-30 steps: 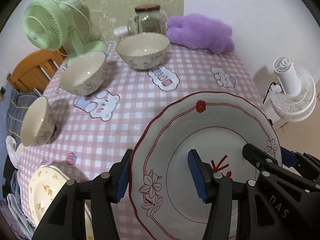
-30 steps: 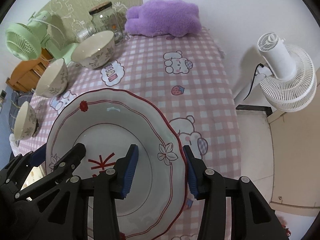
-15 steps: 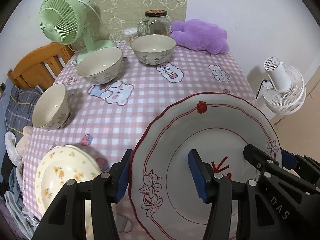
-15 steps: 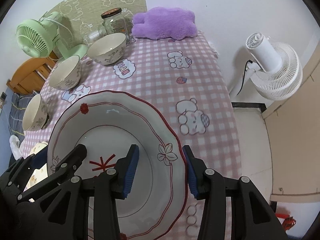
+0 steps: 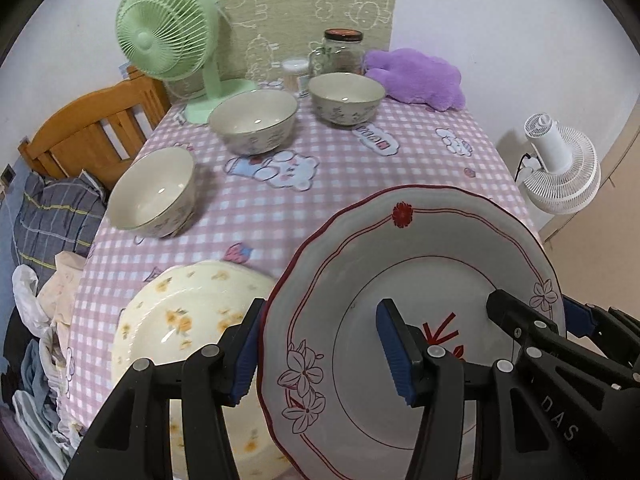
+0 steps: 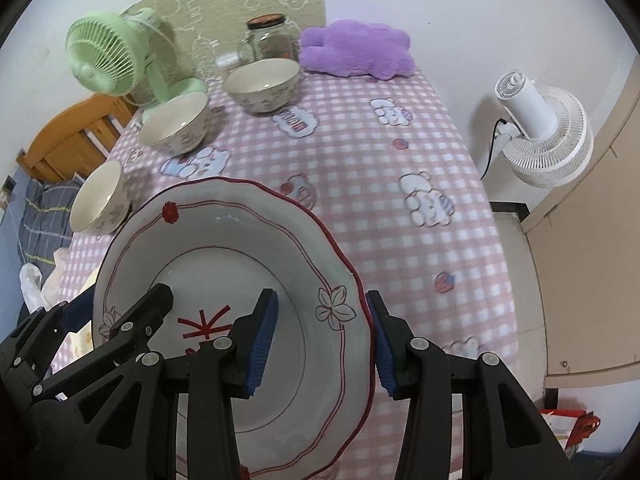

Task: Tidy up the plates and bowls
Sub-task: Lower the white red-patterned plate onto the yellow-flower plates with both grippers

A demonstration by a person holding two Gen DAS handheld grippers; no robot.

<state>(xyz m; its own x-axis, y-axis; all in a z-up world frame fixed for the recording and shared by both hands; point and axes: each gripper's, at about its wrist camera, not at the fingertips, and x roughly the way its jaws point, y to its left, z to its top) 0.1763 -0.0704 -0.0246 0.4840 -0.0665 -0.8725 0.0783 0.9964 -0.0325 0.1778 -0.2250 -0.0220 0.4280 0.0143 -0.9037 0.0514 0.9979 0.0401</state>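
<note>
L gripper (image 5: 320,350): jaws part-open, clamped on left rim of red-trim plate (image 5: 420,280); one pad outside rim, other inside the well.
R gripper (image 6: 322,334): same, part-open, clamped on plate's right rim, pads either side.
Red-trim plate: held by both grippers, off the cloth, above near end of table (image 5: 360,168).
Yellow-flower plate (image 5: 180,320): near-left corner of table, partly under red-trim plate's left edge.
Bowls: 3, upright. Bowl 1 (image 5: 154,194) at left edge; bowl 2 (image 5: 254,120) farther back; bowl 3 (image 5: 346,96) near far edge.
Far edge: green fan (image 5: 172,36) at far-left corner, glass jar (image 5: 342,54), purple plush (image 5: 416,78) at far-right.
Off table: white fan (image 5: 560,168) to the right, wooden chair (image 5: 92,136) to the left.
</note>
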